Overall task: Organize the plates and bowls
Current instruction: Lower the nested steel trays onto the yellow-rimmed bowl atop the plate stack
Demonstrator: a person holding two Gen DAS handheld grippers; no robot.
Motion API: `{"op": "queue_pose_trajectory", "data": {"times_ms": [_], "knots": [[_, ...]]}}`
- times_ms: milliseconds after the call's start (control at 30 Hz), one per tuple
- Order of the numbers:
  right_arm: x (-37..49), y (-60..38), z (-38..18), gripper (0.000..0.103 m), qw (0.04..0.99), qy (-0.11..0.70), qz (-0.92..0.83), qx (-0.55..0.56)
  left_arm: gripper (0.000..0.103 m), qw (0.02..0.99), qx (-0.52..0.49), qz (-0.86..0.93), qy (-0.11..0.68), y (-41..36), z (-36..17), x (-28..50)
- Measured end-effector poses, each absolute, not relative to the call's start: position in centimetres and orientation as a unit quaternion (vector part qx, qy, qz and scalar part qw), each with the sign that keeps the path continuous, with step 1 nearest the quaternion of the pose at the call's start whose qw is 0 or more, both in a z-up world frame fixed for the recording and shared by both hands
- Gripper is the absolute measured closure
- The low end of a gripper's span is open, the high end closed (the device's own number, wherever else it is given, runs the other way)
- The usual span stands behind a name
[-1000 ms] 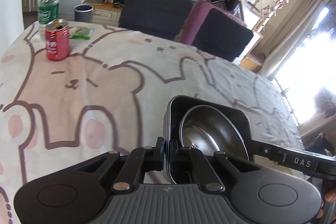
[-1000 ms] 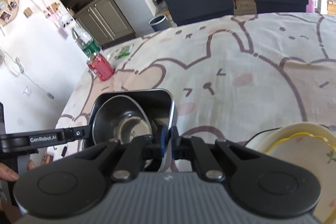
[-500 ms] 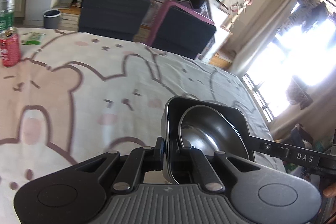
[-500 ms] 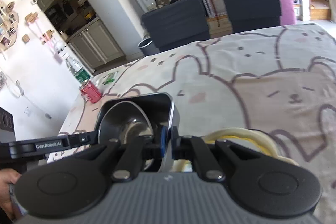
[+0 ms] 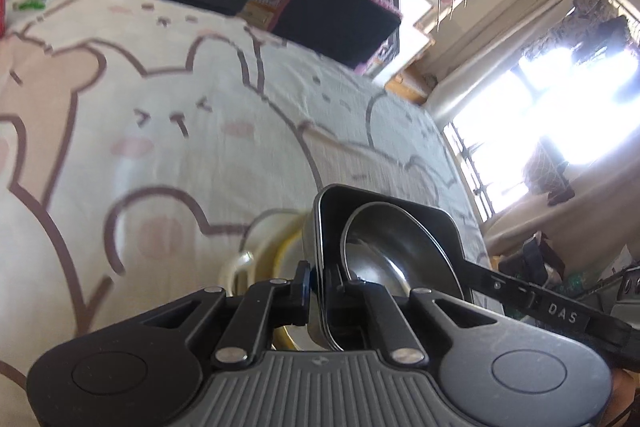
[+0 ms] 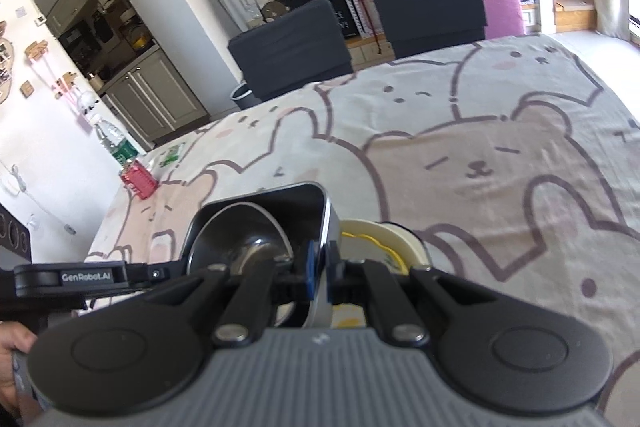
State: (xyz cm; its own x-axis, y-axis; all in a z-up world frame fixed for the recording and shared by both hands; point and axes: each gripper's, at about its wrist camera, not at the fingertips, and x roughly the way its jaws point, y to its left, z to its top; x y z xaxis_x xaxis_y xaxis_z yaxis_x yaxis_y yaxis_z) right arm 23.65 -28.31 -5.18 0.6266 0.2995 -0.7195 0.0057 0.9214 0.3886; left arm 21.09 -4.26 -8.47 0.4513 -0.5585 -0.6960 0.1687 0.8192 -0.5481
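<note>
Square tray with steel bowl now above yellow-rimmed plate, both grippers' fingers clamping its walls.

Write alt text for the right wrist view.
The right gripper clamps one wall of a black rectangular tray holding a steel bowl, carried above a cream plate on a bear-print tablecloth. The left gripper grips the tray's opposite side.
</note>
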Motion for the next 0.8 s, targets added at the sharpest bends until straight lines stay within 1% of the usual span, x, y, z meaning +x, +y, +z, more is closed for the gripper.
{"op": "queue_pose_trajectory", "data": {"times_ms": [167, 800], "knots": [[23.8, -28.8, -6.1, 0.097, 0.878, 0.443, 0.057, 0.174, 0.097, 0.817, -0.195, -0.215, 0.498, -5.7, -9.8, 21.5], [24.9, -28.8, -8.1, 0.097, 0.858, 0.487, 0.042, 0.159, 0.097, 0.808, -0.196, -0.2, 0.518, -5.8, -11.0, 22.1]]}}
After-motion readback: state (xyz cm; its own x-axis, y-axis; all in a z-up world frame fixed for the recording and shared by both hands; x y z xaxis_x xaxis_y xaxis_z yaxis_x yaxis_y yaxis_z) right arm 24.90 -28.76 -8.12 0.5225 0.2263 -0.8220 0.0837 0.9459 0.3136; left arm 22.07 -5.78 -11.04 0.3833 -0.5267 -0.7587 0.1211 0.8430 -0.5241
